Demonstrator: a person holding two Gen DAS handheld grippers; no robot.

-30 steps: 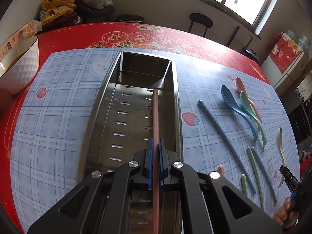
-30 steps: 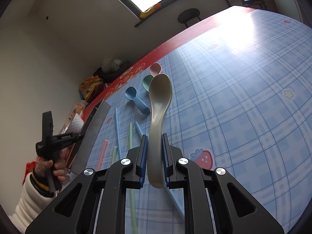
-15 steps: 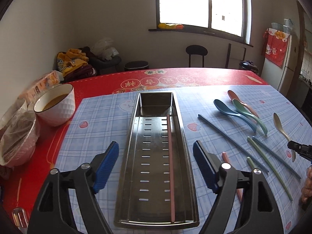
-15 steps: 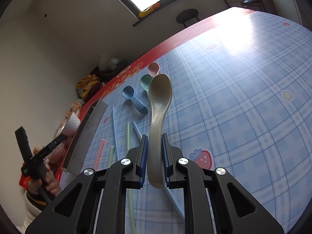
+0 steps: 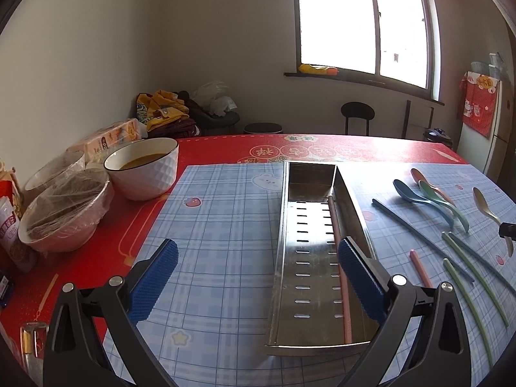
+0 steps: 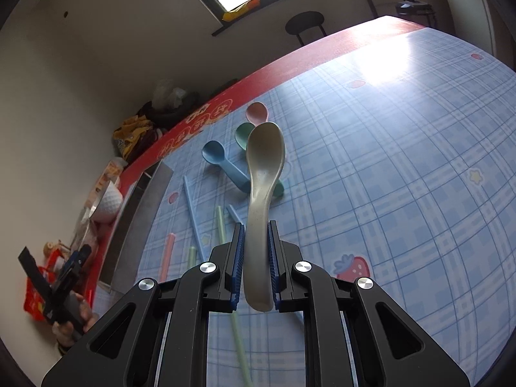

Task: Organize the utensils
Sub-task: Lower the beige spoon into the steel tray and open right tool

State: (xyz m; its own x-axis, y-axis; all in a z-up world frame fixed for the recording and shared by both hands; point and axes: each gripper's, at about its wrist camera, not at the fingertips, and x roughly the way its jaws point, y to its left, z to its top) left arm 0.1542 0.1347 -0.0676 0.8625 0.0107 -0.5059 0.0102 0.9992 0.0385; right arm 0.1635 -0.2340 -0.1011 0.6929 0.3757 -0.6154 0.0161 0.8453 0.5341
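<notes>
My left gripper [image 5: 258, 243] hovers over the near end of the steel tray [image 5: 283, 225], its jaws opening wide with nothing between them. A pink chopstick [image 5: 347, 316] lies along the tray's right side. My right gripper [image 6: 255, 225] is shut on the handle of a beige spoon [image 6: 262, 174], held above the checked mat. On the mat beyond lie a blue spoon [image 6: 214, 153], a green spoon [image 6: 243, 133] and a pink spoon [image 6: 256, 111]. Blue chopsticks [image 5: 419, 232], green chopsticks [image 5: 474, 264] and another pink chopstick [image 5: 419, 267] lie right of the tray.
A white bowl of soup [image 5: 143, 167] and wrapped bowls [image 5: 64, 213] stand on the red tablecloth left of the mat, with snack packets behind. A black stool [image 5: 357, 116] stands beyond the table's far edge.
The left gripper let go of the pink chopstick, which now lies in the tray, opened wide, drew back and swung left. The right gripper rose a little with the spoon.
</notes>
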